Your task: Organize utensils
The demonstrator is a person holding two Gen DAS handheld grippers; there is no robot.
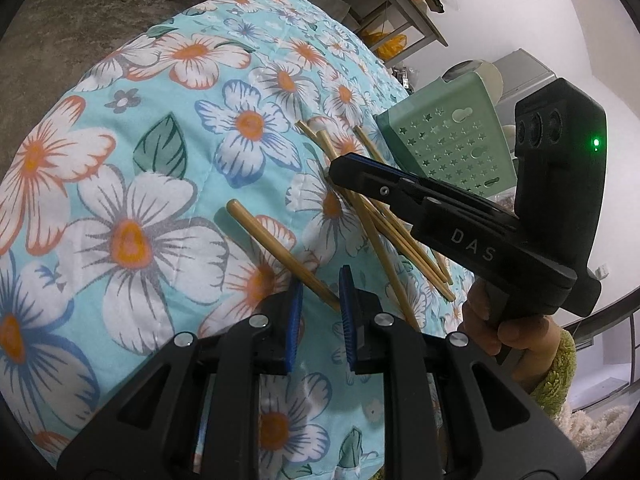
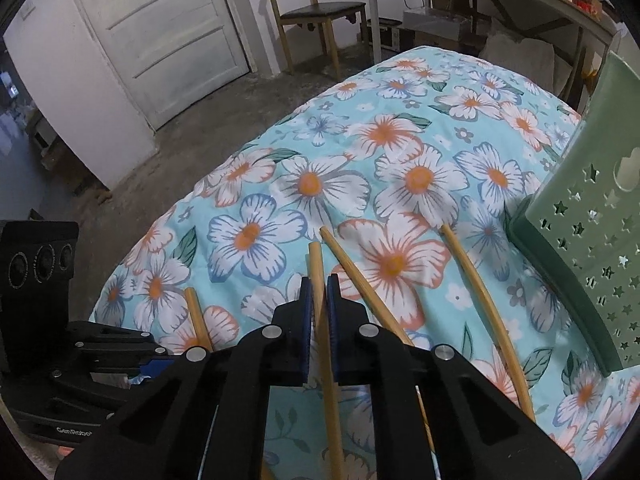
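On the bed, a floral quilt [image 2: 400, 184] in light blue with white and orange flowers carries several bamboo chopsticks. In the right wrist view, the right gripper [image 2: 319, 312] points down to the quilt, and its two blue pads pinch one chopstick [image 2: 318, 280] between them; this stick runs from 6 o'clock up to 12 o'clock through the jaws, and its upper end stands out above the pads. A second chopstick [image 2: 360, 280] lies just beside it toward 1 o'clock, and a third chopstick [image 2: 488, 304], a curved one, lies further toward 3 o'clock, near the green perforated holder [image 2: 592, 248] at the right edge. A short chopstick [image 2: 196, 316] is at 9 o'clock from the pads. In the left wrist view, the left gripper [image 1: 320, 320] has its blue pads a little apart, and the lower end of a single chopstick [image 1: 280, 248] reaches between them; if the pads press on it I cannot tell. At 2 o'clock from there, the right gripper touches a crossed pile of chopsticks [image 1: 384, 232], with the green holder behind it.
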